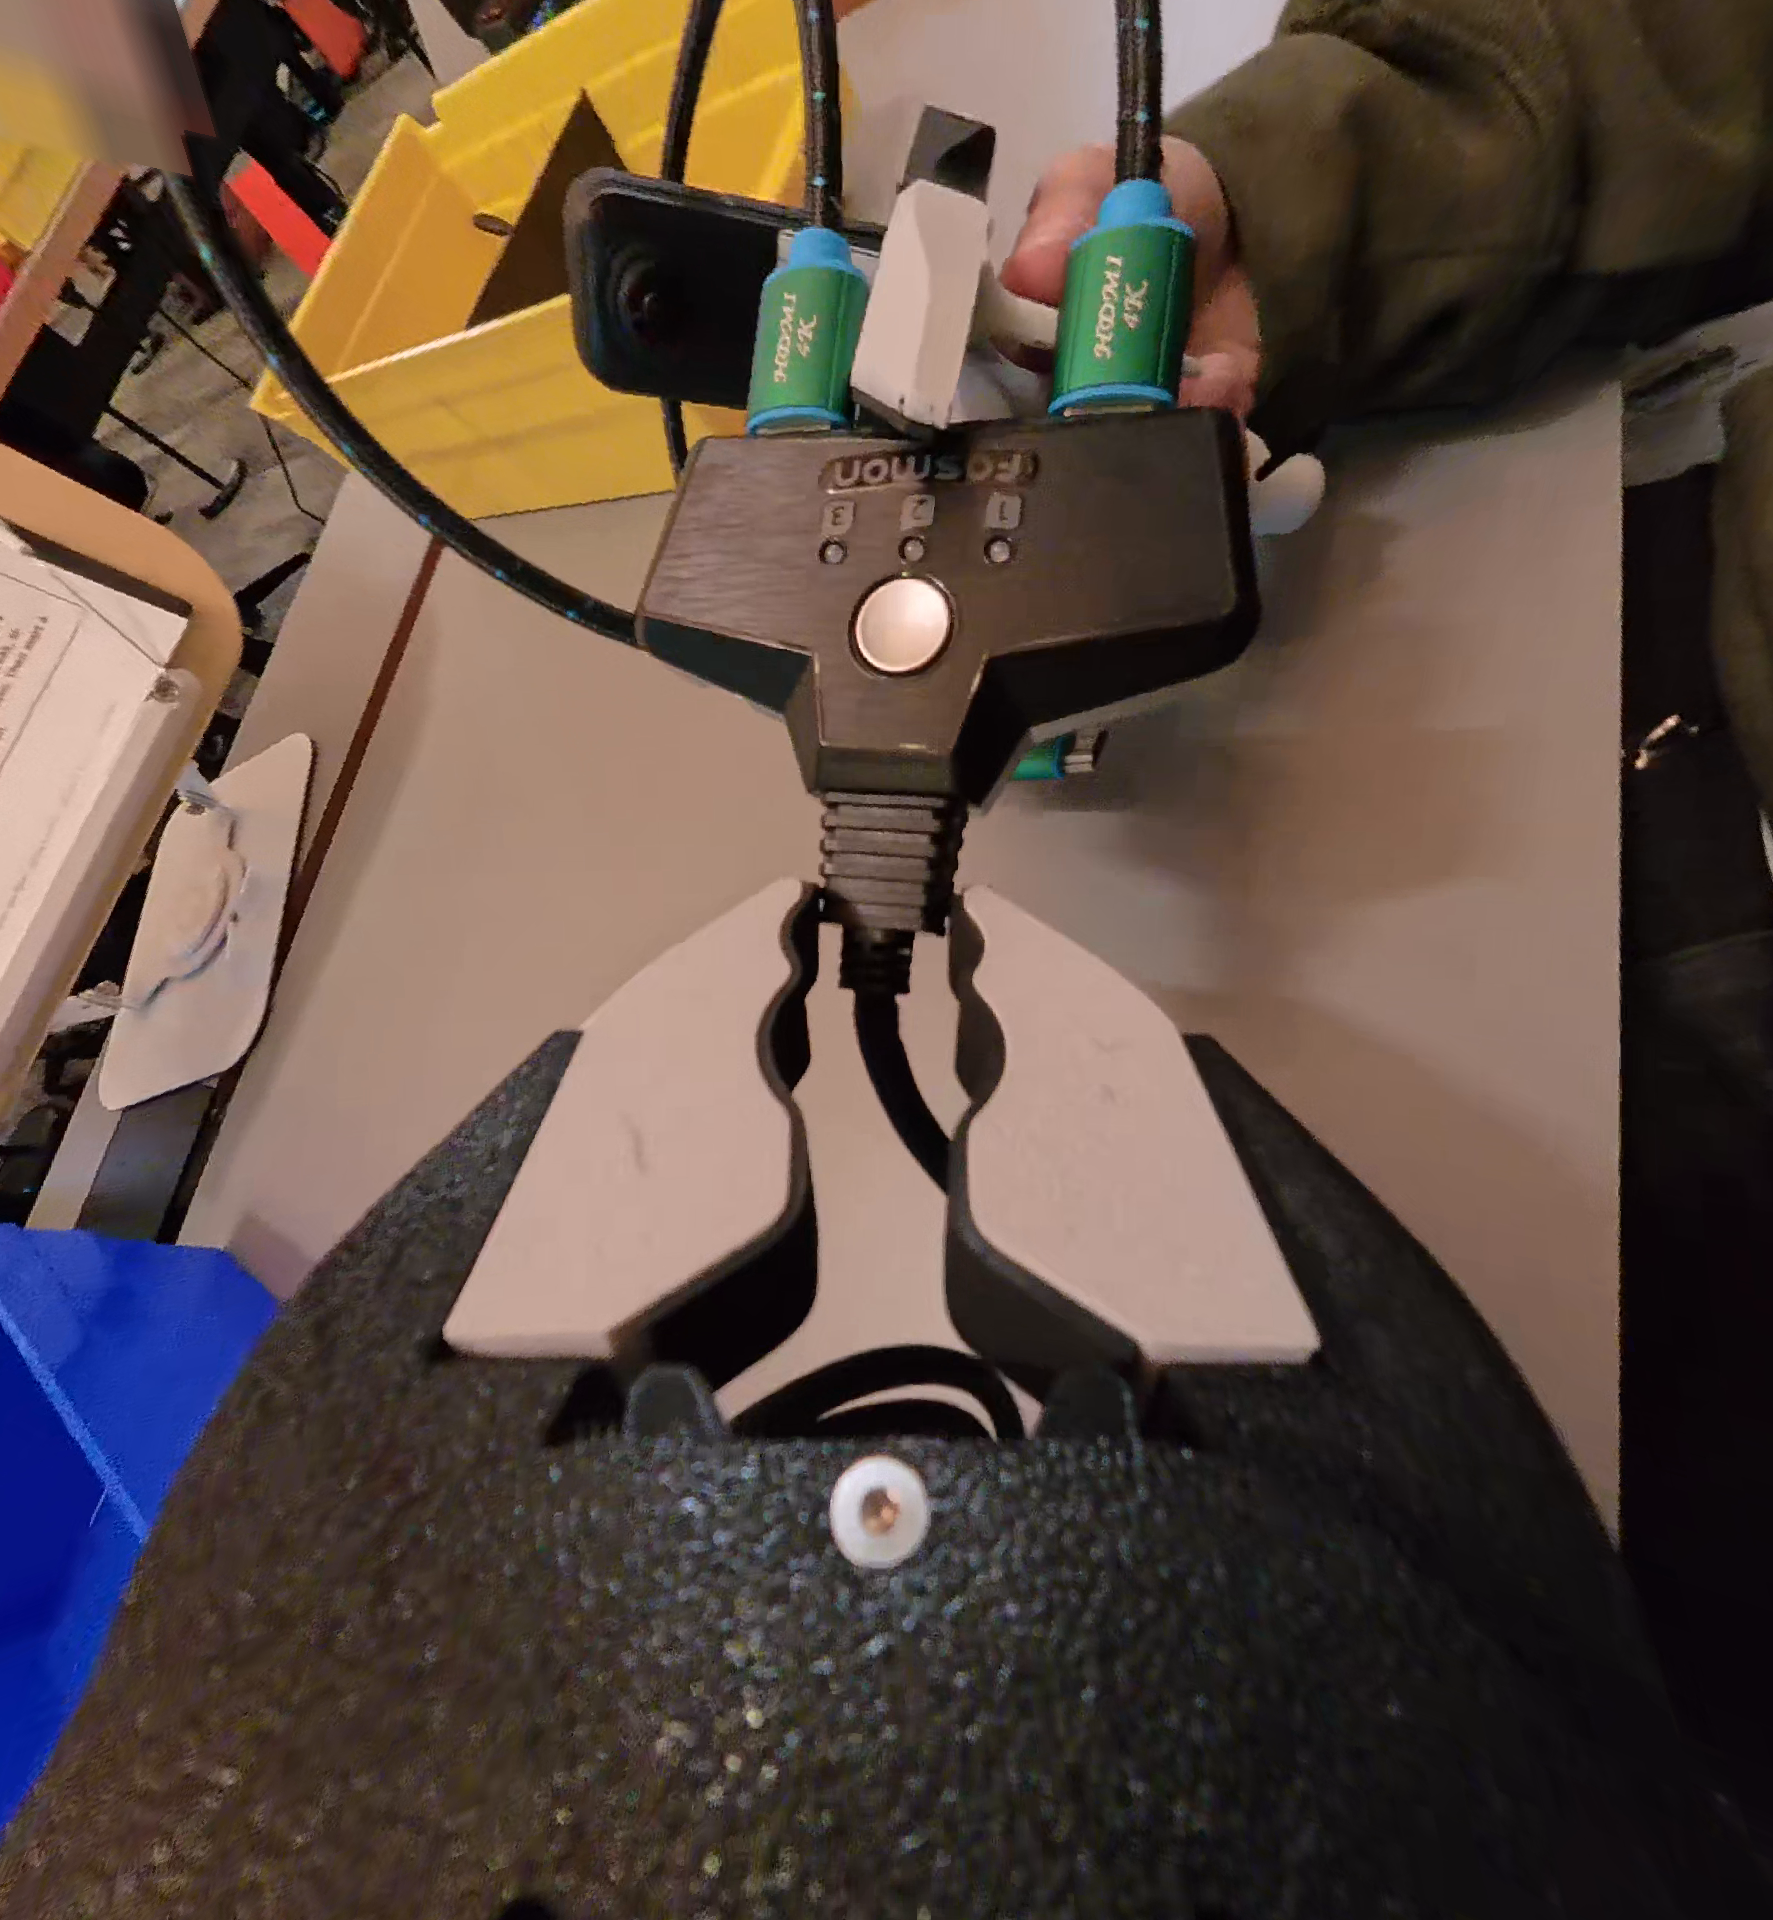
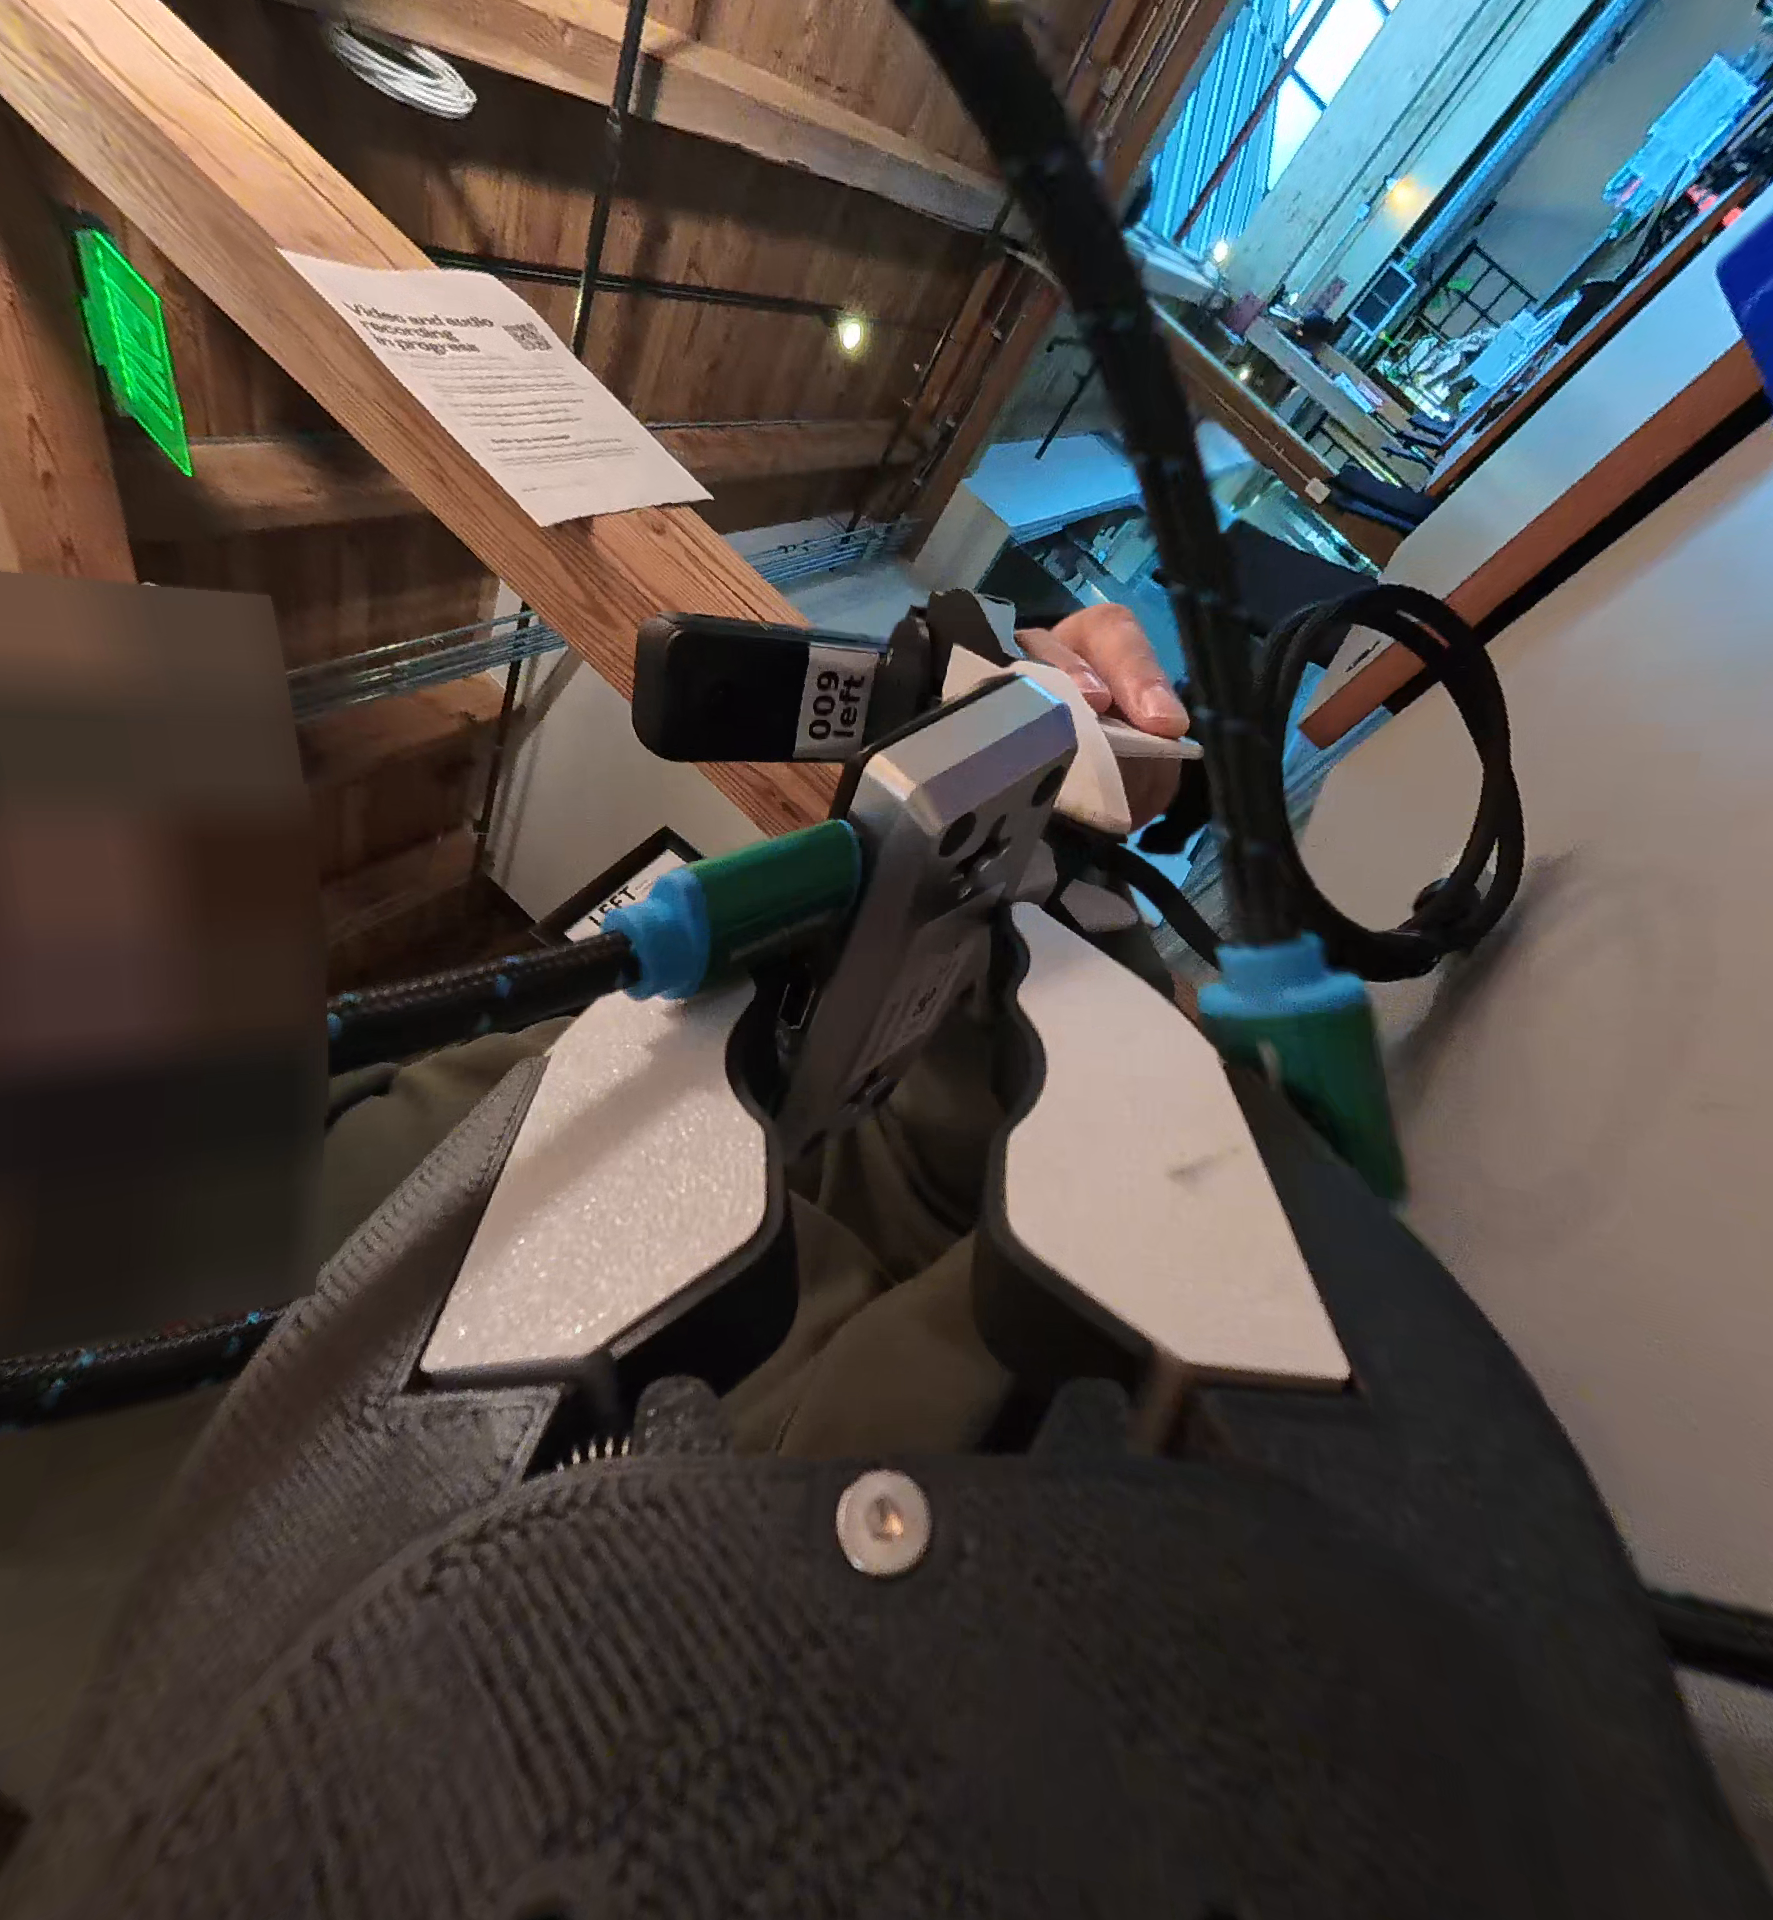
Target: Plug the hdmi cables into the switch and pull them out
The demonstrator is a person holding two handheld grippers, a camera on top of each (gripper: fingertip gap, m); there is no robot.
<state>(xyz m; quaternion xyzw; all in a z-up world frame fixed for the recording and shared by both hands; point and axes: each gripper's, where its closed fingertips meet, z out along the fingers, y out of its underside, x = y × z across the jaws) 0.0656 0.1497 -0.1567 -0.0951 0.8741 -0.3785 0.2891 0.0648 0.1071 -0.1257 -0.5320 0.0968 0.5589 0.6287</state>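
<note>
My left gripper point(image 1: 887, 914) is shut on the ribbed cable neck of the black HDMI switch point(image 1: 949, 603) and holds it above the grey table point(image 1: 570, 883). Two green HDMI plugs point(image 1: 804, 338) point(image 1: 1121, 301) sit in the outer ports on its far edge. A third green plug point(image 1: 1053, 764) peeks out from under the switch. My right gripper point(image 2: 887, 1003) comes in from the far side between the two plugs point(image 2: 757, 904) point(image 2: 1308, 1060). Its jaws close on the two faces of the switch point(image 2: 955, 831) at the port edge. One of its fingers point(image 1: 923, 312) shows in the left wrist view.
A yellow bin point(image 1: 466, 343) stands behind the switch and a blue bin point(image 1: 51, 1455) at the near left. A coiled black cable point(image 2: 1401, 779) lies on the table. A board with a sheet of paper point(image 1: 20, 748) juts in from the left. A person's green sleeve point(image 1: 1484, 208) is at the right.
</note>
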